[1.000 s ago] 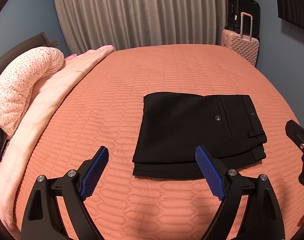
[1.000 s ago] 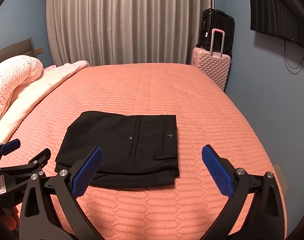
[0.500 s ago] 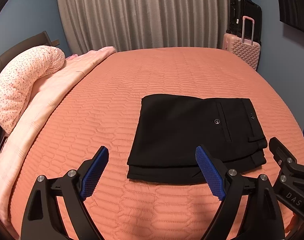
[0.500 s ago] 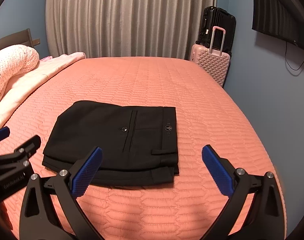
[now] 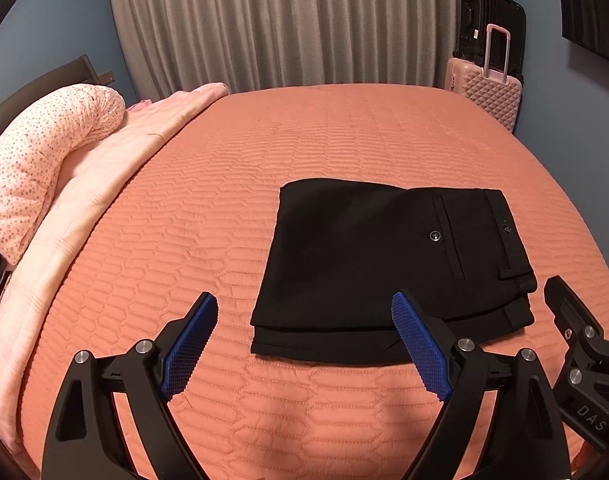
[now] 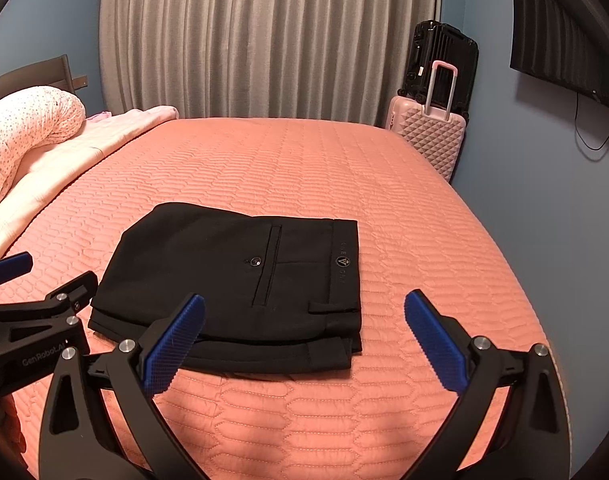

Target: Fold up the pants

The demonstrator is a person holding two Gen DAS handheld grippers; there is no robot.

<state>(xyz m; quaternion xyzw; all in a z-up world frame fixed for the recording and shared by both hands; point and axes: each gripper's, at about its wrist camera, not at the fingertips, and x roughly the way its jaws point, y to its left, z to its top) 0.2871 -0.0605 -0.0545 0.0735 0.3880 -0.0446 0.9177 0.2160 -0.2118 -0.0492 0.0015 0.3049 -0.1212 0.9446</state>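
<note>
On the bed (image 6: 424,240), centre frame, black pants (image 6: 232,276) lie folded flat. Only the right wrist view catches the wall screen (image 6: 564,32) at upper right; only the left view shows the pillow (image 5: 44,160) full-length. Left gripper (image 5: 304,344) gapes wide, nothing between its pads; right gripper (image 6: 304,340) is spread wide too, empty. Pants run left-right, waistband at the right end, fold at left.

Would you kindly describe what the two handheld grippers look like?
Both the left gripper and the right gripper have matte black angular frames with silver bolts and two blue ribbed pads. White lettering marks the sides: "GenRoboLAI" on the left, "DAS" on the right. No cables or sleeves show.
</note>
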